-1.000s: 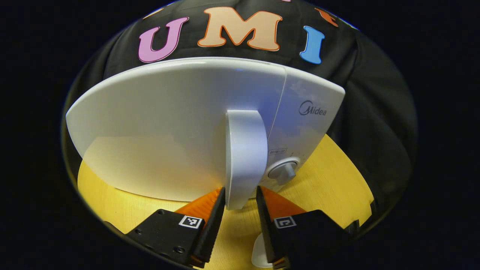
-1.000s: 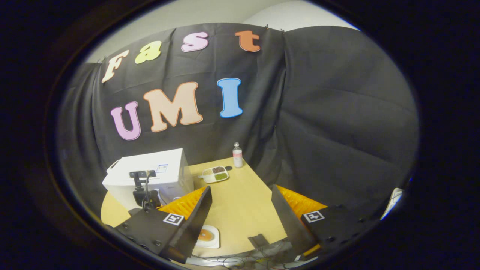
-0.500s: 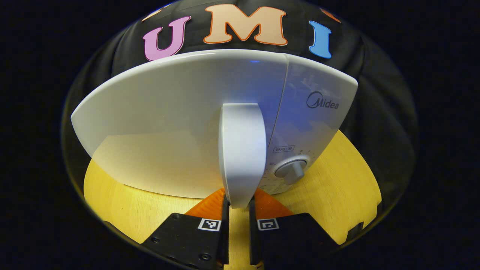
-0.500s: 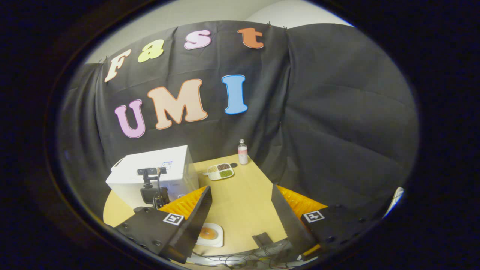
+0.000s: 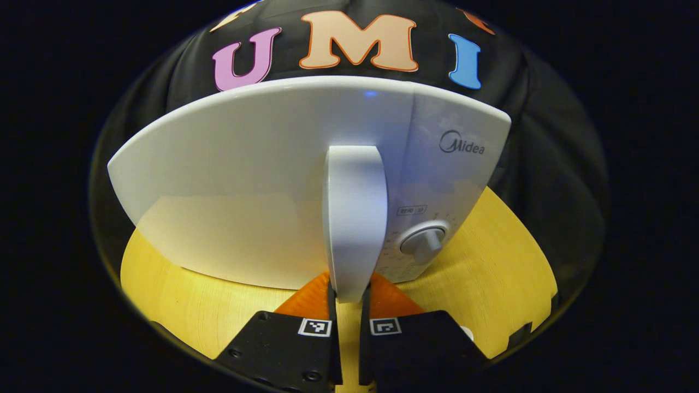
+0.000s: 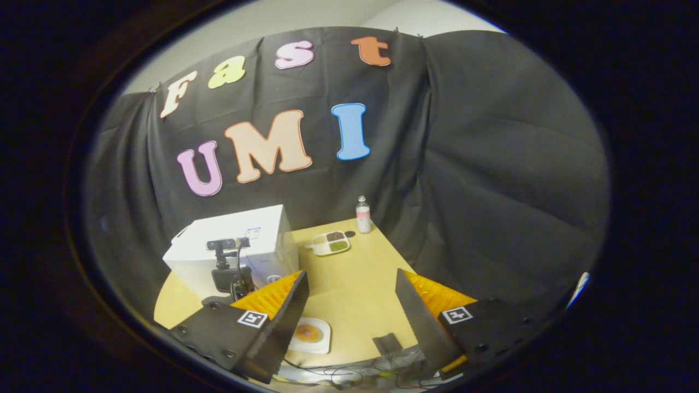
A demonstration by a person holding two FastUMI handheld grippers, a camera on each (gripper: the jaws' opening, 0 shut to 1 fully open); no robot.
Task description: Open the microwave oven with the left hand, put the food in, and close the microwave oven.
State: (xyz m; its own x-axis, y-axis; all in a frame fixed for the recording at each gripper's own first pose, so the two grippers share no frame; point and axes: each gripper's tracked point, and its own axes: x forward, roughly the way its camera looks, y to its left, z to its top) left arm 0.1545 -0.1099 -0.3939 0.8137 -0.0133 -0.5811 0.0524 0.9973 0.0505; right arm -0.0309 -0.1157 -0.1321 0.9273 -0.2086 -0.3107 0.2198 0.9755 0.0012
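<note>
Your left tool [image 5: 348, 297] is clamped on the bottom of the microwave [image 5: 306, 180] door handle [image 5: 354, 218], door shut, oven sitting on the counter [image 5: 480, 284]. Your right tool [image 6: 352, 305] hangs spread apart above the counter, and the food on its white plate [image 6: 309, 334] lies down near its left finger.

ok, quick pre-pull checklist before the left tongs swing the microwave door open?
1. Left tongs shut on door handle: ok, both fingers press its lower end.
2. Microwave door shut: ok, no gap seen.
3. Door swing path on table: ok, bare wood there.
4. Right tongs open and empty: ok.
5. Food plate ready near the table's front edge: ok.
6. Grip firm enough to hold during the pull: cannot tell.
</note>
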